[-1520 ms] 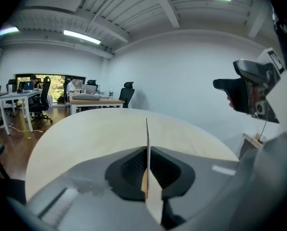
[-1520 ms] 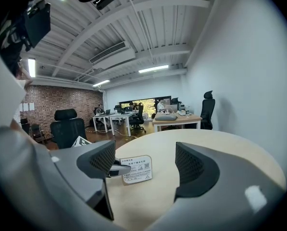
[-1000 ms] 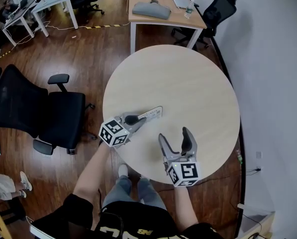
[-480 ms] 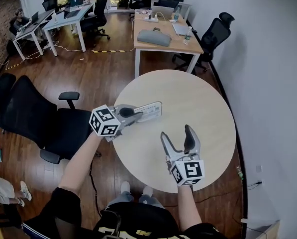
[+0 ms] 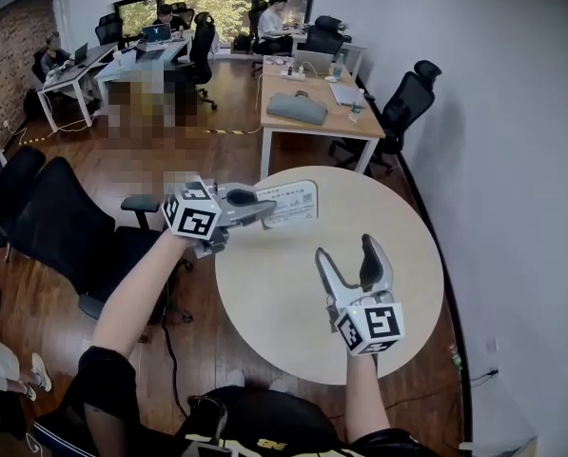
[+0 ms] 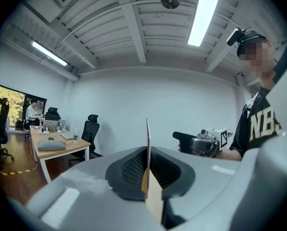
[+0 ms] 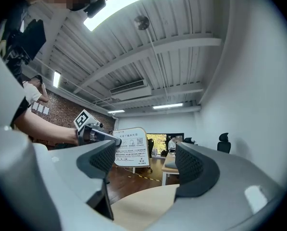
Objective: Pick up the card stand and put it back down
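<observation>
The card stand (image 5: 290, 203) is a clear upright holder with a white printed card, lifted off the round table (image 5: 398, 219) near its far left edge. My left gripper (image 5: 261, 207) is shut on the stand's left side. In the left gripper view the card stand (image 6: 147, 143) shows edge-on as a thin sheet clamped between the dark pads. My right gripper (image 5: 353, 262) hangs open over the table's near middle, nothing between its fingers. In the right gripper view, past the open right gripper (image 7: 148, 170), the card stand (image 7: 131, 147) faces me, held by the left gripper (image 7: 105, 137).
A black office chair (image 5: 50, 227) stands left of the table. A wooden desk (image 5: 322, 103) with a grey bag and a laptop stands beyond the table, with another black chair (image 5: 407, 103) beside it. People sit at desks far back. A white wall runs along the right.
My left gripper has lifted the card stand off the table, up and away from me. The right gripper has risen a little and stays open. The head view has tilted up.
</observation>
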Demonstrator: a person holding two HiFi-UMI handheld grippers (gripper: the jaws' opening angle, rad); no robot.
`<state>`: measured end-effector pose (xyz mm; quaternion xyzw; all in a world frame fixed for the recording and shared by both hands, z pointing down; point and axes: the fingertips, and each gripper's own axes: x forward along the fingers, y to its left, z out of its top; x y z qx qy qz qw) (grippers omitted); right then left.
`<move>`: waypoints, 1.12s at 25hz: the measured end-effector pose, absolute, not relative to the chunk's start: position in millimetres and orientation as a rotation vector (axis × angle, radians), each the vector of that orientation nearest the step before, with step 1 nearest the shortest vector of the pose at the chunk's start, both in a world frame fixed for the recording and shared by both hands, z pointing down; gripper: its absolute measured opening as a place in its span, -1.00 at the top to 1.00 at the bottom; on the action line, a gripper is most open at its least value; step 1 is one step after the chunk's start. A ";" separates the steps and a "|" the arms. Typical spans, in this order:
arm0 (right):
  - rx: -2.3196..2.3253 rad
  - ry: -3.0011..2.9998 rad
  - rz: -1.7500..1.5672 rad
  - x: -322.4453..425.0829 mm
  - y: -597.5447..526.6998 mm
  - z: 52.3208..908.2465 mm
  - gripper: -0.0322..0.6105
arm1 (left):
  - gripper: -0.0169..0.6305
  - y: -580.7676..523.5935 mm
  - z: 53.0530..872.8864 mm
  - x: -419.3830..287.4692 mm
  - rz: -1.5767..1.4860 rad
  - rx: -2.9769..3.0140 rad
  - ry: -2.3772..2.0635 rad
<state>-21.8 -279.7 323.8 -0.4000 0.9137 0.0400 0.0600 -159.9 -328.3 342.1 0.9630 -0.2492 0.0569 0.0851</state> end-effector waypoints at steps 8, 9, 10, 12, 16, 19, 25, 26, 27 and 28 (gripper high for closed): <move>-1.201 2.721 0.148 -12.7 -269.1 307.4 -0.30 | 0.90 -302.2 303.0 -140.7 0.238 2.895 -0.583; -1.202 2.717 0.150 -12.7 -268.6 305.4 -0.30 | 0.90 -299.5 301.1 -138.5 0.239 2.892 -0.560; -1.204 2.713 0.153 -12.5 -268.5 303.2 -0.30 | 0.90 -297.6 300.2 -136.6 0.248 2.889 -0.540; -1.209 2.705 0.165 -11.1 -269.1 298.9 -0.30 | 0.90 -297.1 301.1 -134.1 0.287 2.892 -0.517; -1.229 2.692 0.181 -4.9 -270.2 295.7 -0.30 | 0.90 -300.9 305.4 -134.1 0.326 2.890 -0.513; -1.245 2.681 0.170 0.7 -270.1 296.5 -0.30 | 0.90 -300.4 309.1 -133.3 0.325 2.885 -0.506; -1.247 2.695 0.177 -2.7 -270.5 299.6 -0.30 | 0.90 -305.2 311.4 -135.6 0.314 2.887 -0.502; -1.252 2.696 0.173 -2.4 -271.2 300.0 -0.30 | 0.90 -305.5 312.6 -134.9 0.323 2.894 -0.499; -1.254 2.699 0.173 -2.5 -272.1 300.5 -0.30 | 0.90 -305.7 313.9 -134.2 0.339 2.907 -0.498; -1.255 2.705 0.176 -3.3 -272.9 301.0 -0.30 | 0.90 -305.9 315.3 -133.9 0.356 2.918 -0.499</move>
